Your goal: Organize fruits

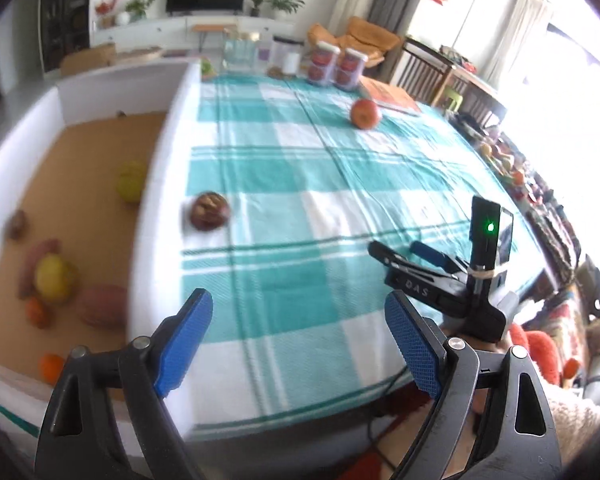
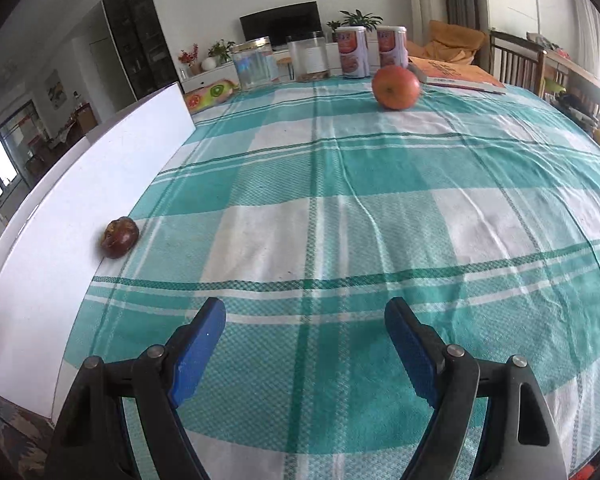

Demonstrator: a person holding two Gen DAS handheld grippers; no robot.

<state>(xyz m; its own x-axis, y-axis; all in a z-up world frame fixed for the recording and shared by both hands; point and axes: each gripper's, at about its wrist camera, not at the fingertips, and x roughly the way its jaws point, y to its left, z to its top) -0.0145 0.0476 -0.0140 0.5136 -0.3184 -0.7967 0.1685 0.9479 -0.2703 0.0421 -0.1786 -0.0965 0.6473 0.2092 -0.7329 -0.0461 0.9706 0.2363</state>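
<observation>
A: Claws both wide, both empty. Left claw (image 1: 296, 344) hangs over the near edge of the table (image 1: 284, 184); right claw (image 2: 304, 344) low over the cloth, pointing far.

B: Fruit left out?

A: Two. Dark fruit (image 2: 119, 237) touching the box (image 2: 76, 216) wall, outside it, left. Apple (image 2: 396, 87) far, near the book (image 2: 456, 76). Several fruits already lie in the box.

B: Step?

A: Looks between picks. Likely next: dark fruit, nearest the left claw. Wall blocks one side, so straddle it along the wall, close, lift over the rim. Apple needs a long reach.
</observation>
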